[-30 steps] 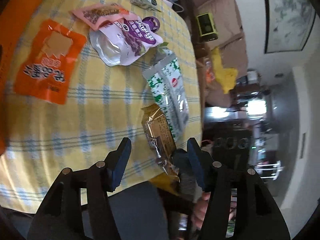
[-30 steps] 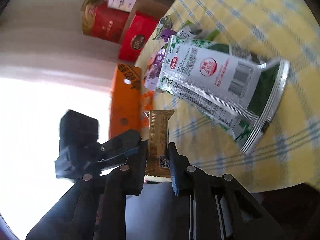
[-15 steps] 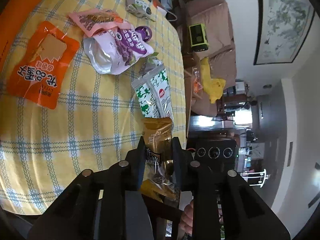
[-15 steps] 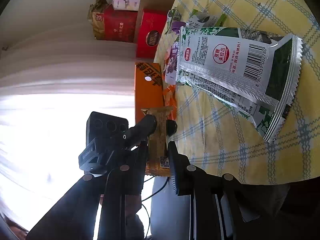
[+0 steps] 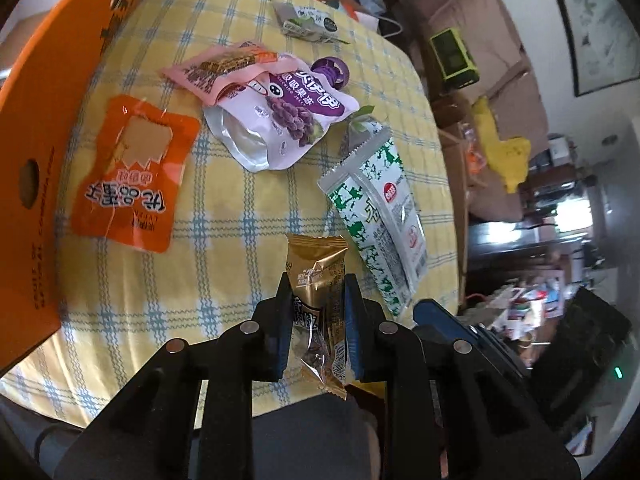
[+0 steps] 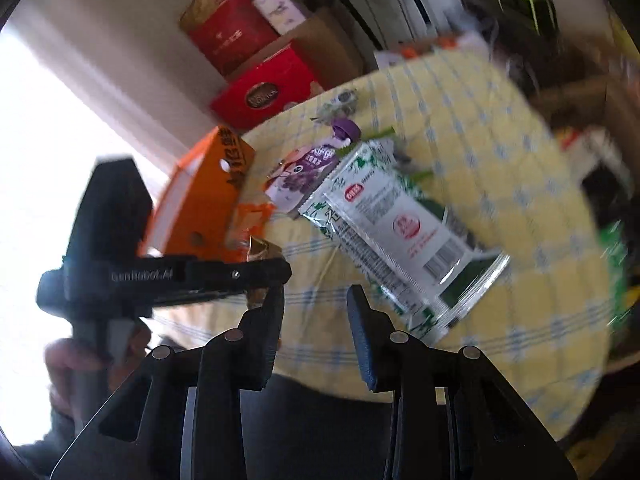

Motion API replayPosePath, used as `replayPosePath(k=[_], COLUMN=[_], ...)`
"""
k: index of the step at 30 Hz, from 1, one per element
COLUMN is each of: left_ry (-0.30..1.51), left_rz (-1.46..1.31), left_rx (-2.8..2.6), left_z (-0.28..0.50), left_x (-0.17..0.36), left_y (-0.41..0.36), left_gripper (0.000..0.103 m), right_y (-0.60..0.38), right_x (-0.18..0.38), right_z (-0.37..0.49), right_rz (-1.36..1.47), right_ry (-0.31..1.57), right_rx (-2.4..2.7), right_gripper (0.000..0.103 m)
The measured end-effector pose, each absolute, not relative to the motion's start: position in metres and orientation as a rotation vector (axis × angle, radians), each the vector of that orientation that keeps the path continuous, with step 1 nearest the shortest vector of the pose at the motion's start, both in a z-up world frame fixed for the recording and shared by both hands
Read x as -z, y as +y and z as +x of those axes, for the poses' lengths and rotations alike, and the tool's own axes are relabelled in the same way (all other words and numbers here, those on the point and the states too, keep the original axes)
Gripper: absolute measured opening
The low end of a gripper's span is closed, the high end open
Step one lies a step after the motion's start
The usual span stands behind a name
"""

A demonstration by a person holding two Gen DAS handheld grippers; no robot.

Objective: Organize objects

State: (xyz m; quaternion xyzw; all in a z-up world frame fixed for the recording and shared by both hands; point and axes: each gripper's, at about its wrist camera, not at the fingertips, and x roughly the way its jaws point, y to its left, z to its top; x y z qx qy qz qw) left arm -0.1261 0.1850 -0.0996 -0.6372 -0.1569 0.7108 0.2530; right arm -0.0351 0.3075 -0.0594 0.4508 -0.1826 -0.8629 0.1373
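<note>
Only the left wrist view shows the gold snack packet [image 5: 318, 300] clamped between the left gripper [image 5: 316, 300] fingers, lower centre. The right wrist view shows the right gripper [image 6: 316, 304] spread wide and empty, the packet's tip [image 6: 260, 249] poking up at centre left.
</note>
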Motion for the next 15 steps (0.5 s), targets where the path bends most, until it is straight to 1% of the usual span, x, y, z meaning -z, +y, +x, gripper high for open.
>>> replayPosePath(k=[3,5,10,15], left_ry=[-0.367,-0.349,-0.28,-0.251], left_rz=[-1.74,-1.756,-1.773,-1.783], left_rx=[-1.967,-1.968,-1.984,-2.002], left_z=[-0.125,-0.126,-0.122,-0.119], left_x=[0.099,0.1,0.099,0.099], left_y=[0.193,0.198,0.199,0.194], left_gripper=[0.021,0.021,0.021,0.021], right_y=[0.294,0.288,0.275,0.27], right_x=[0.061,0.065,0.079,0.085], right_z=[-0.03,-0.028,-0.039,-0.04], right_rz=[1.318,1.322,1.349,1.353], right_ry=[-0.414,-0.385,-0.406,-0.428], right_rx=[2.51,2.504,2.462,2.432], right_gripper=[0.034,0.034,0.034,0.034])
